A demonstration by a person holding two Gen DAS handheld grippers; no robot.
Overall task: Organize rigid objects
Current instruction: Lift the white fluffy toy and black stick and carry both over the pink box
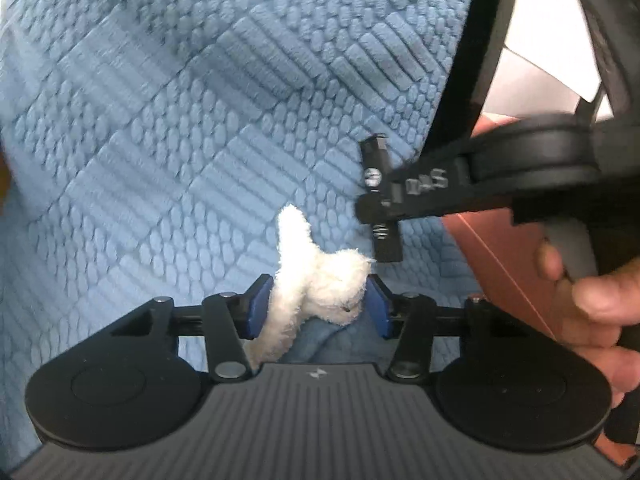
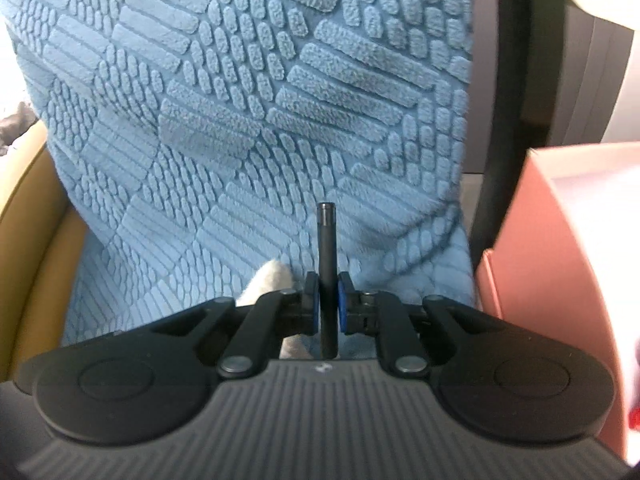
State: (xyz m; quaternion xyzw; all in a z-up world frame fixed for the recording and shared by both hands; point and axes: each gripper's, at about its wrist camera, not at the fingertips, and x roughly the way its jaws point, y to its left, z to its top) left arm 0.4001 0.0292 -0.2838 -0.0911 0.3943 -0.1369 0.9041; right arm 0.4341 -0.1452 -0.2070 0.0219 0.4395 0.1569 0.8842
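My left gripper (image 1: 316, 304) is shut on a small white plush toy (image 1: 320, 280), held just above the blue textured blanket (image 1: 180, 120). My right gripper (image 2: 328, 300) is shut on a thin black rod (image 2: 326, 240) that stands upright between its blue pads. In the left wrist view the right gripper (image 1: 380, 200) sits just above and right of the plush, with the black rod (image 1: 378, 160) in it. A bit of the white plush (image 2: 268, 280) shows at the left of the right gripper.
A pink box (image 2: 560, 260) stands at the right, also seen in the left wrist view (image 1: 492, 260). A tan leather seat edge (image 2: 28, 240) lies at the left under the blanket. A dark curved bar (image 2: 508, 120) runs down the right side.
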